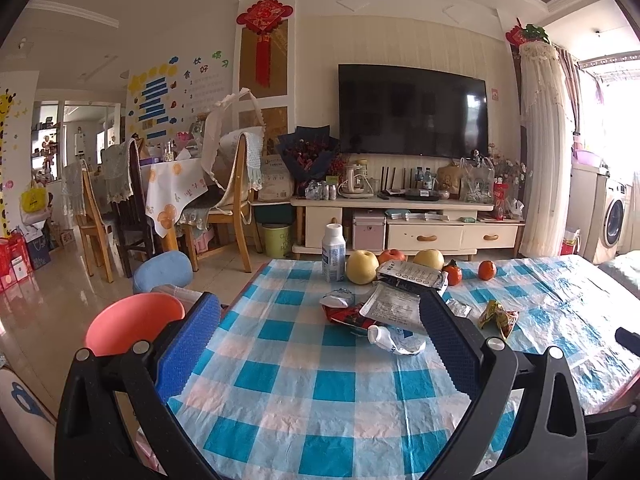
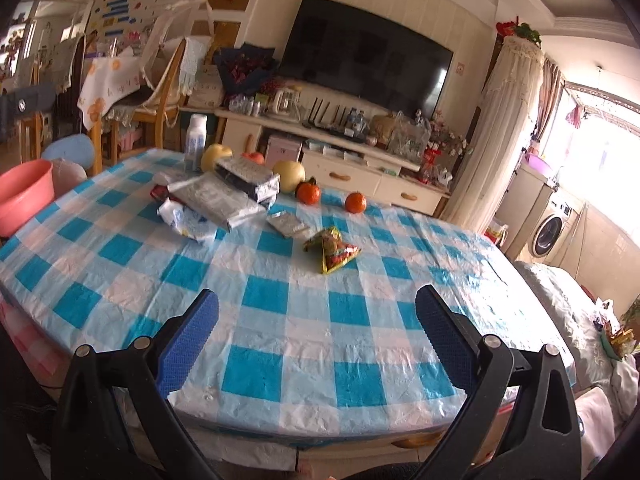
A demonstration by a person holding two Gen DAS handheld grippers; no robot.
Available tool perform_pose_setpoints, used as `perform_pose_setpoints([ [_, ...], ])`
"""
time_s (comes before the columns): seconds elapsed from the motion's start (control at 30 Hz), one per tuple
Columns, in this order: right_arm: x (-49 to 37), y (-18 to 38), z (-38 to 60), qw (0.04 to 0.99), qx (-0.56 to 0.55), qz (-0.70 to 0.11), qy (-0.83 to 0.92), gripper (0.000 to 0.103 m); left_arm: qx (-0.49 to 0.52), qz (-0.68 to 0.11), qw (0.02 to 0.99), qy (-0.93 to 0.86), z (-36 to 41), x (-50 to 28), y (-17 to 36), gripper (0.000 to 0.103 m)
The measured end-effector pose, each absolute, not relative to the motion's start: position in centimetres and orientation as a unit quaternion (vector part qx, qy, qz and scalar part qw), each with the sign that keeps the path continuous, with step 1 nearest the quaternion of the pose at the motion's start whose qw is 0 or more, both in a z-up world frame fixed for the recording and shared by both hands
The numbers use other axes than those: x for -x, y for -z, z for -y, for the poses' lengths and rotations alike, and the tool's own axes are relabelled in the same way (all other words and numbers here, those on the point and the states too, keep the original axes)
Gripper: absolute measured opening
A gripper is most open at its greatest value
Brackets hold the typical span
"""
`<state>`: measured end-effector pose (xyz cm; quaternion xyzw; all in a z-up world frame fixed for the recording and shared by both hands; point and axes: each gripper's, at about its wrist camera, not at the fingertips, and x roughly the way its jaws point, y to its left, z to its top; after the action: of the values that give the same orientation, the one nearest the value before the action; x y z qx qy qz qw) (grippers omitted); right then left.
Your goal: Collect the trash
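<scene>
— Where's the trash on your tabletop [image 2: 280, 320]?

— From your left: a crumpled white wrapper [image 2: 186, 222] toward the left edge, the grey pouch [image 2: 218, 200] beside it with its long axis slanting toward the far left corner, a dark foil pack [image 2: 248, 176] lying on it, then a small silver packet [image 2: 288, 224] and a green-and-red snack bag [image 2: 332, 250] near the middle, its tip pointing at you.

— And your grippers?

— Your left gripper [image 1: 320, 344] is wide open and empty, level, low above the near left part. Your right gripper [image 2: 318, 340] is wide open, empty, over the near edge.
</scene>
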<state>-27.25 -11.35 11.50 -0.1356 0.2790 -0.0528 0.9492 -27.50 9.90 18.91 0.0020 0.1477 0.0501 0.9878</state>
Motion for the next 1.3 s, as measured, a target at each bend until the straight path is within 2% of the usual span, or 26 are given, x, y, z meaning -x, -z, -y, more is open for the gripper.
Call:
perform_pose_setpoints([
  [0.3, 26.7, -9.1, 11.2, 0.930, 0.133, -0.340, 0.046, 0.099, 0.011, -0.163, 0.985, -0.057, -10.3, 27.0, -17.7, 0.099],
  [0.5, 26.7, -8.2, 10.6, 0.923, 0.128, -0.362, 0.008, 0.099, 0.007, -0.211, 0.976, -0.044, -10.1, 25.5, -16.4, 0.099],
  [0.7, 28.2, -7.9, 10.1, 0.941, 0.142, -0.304, -0.052, 0.099, 0.023, -0.231, 0.971, -0.048, -10.8, 24.5, -14.8, 0.099],
  [0.87, 26.7, -6.9, 12.0, 0.933, 0.072, -0.349, -0.050, 0.099, 0.019, -0.244, 0.968, -0.050, -10.8, 23.8, -13.5, 0.099],
  [1.1, 25.4, -4.4, 12.4, 0.898, 0.071, -0.433, -0.029, 0.099, 0.010, -0.253, 0.966, -0.049, -10.6, 22.8, -11.9, 0.099],
  [1.3, 25.0, -3.3, 13.7, 0.890, 0.048, -0.453, -0.032, 0.099, 0.016, -0.272, 0.961, -0.044, -10.7, 21.8, -10.7, 0.099],
])
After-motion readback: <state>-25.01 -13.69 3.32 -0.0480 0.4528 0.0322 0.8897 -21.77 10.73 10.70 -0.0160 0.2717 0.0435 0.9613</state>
